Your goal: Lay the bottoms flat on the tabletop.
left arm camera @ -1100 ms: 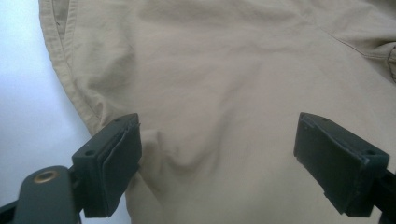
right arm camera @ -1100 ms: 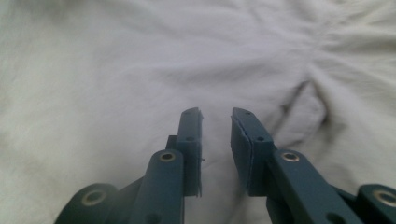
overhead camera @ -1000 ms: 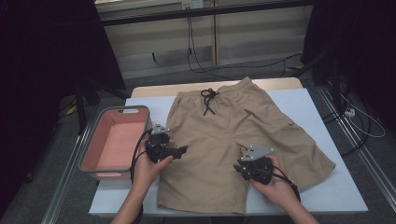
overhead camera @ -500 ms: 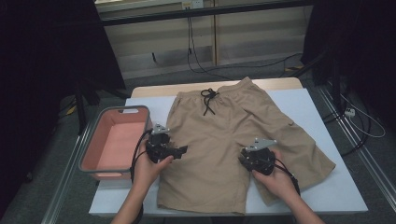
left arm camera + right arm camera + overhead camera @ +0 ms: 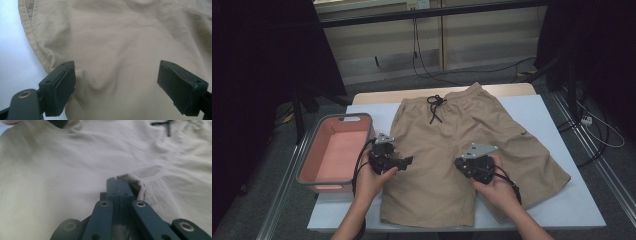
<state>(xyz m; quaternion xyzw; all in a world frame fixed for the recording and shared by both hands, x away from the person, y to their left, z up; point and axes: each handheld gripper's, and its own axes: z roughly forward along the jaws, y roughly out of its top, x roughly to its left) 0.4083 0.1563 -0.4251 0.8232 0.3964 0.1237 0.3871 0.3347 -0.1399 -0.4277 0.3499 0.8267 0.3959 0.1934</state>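
Observation:
Khaki shorts (image 5: 447, 145) lie flat on the pale table, waistband at the far side with a black drawstring (image 5: 435, 107). My left gripper (image 5: 408, 161) hovers over the shorts' left leg near its outer seam, jaws wide apart with plain cloth (image 5: 120, 37) below them. My right gripper (image 5: 458, 164) is over the right leg near the crotch. Its jaws have just been closing and now meet, pinching a small raised fold of the fabric (image 5: 136, 183) at the right gripper's tips (image 5: 116, 180).
A pink bin with a grey rim (image 5: 307, 170) stands on the table's left edge, close to my left hand. Bare table (image 5: 562, 210) shows to the right of the shorts. Cables trail on the floor beyond the table.
My right gripper has shifted a little leftward and farther onto the shorts' right leg. The left gripper has stayed where it was.

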